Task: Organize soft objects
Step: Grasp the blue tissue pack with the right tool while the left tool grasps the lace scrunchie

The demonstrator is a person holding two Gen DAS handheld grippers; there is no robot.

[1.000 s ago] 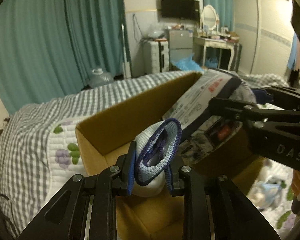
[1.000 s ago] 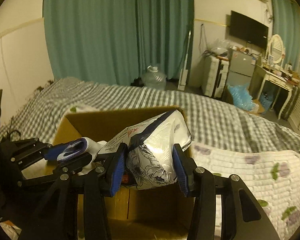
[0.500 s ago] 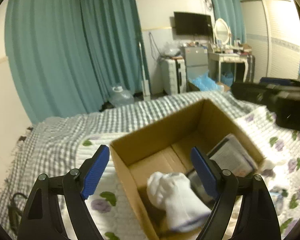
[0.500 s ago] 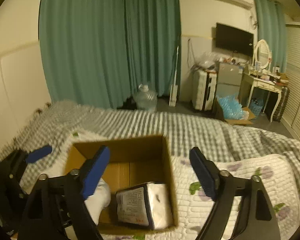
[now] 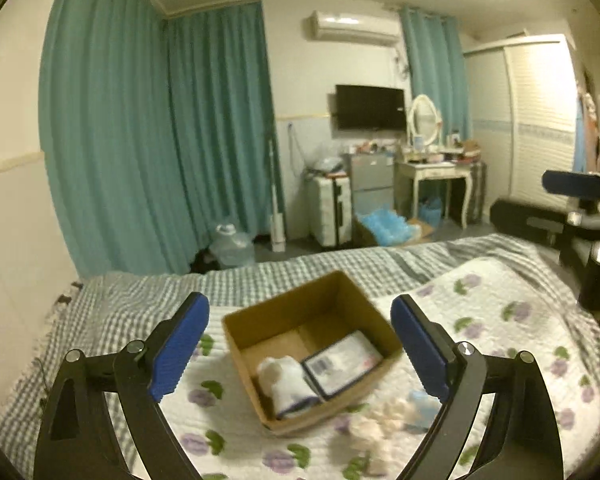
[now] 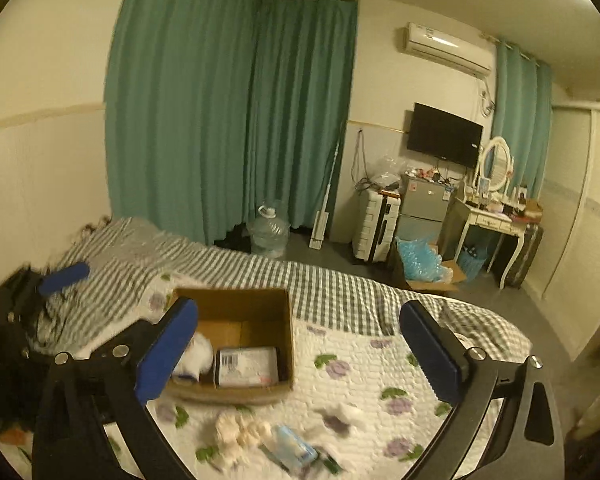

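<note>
An open cardboard box (image 5: pixel 340 292) (image 6: pixel 260 296) sits on the quilted bed. In it lie a white sock with a blue cuff (image 5: pixel 284 384) (image 6: pixel 196 356) and a white tissue pack (image 5: pixel 342 362) (image 6: pixel 246 366) side by side. My left gripper (image 5: pixel 300 352) is open and empty, high above the box. My right gripper (image 6: pixel 298 350) is open and empty, also raised above the bed. Loose soft items lie in front of the box: a pale fluffy piece (image 5: pixel 380 420) (image 6: pixel 240 430) and a light blue packet (image 5: pixel 422 406) (image 6: pixel 294 446).
The floral quilt (image 6: pixel 380 364) covers a checked blanket (image 6: pixel 320 280). Beyond the bed stand teal curtains (image 5: pixel 160 140), a water jug (image 6: pixel 268 232), a white suitcase (image 6: pixel 376 224), a dressing table (image 6: pixel 496 216) and a wall TV (image 5: pixel 370 106).
Both grippers let go of the sock and the tissue pack into the box, opened wide, and rose well above the bed; the box now looks small and far.
</note>
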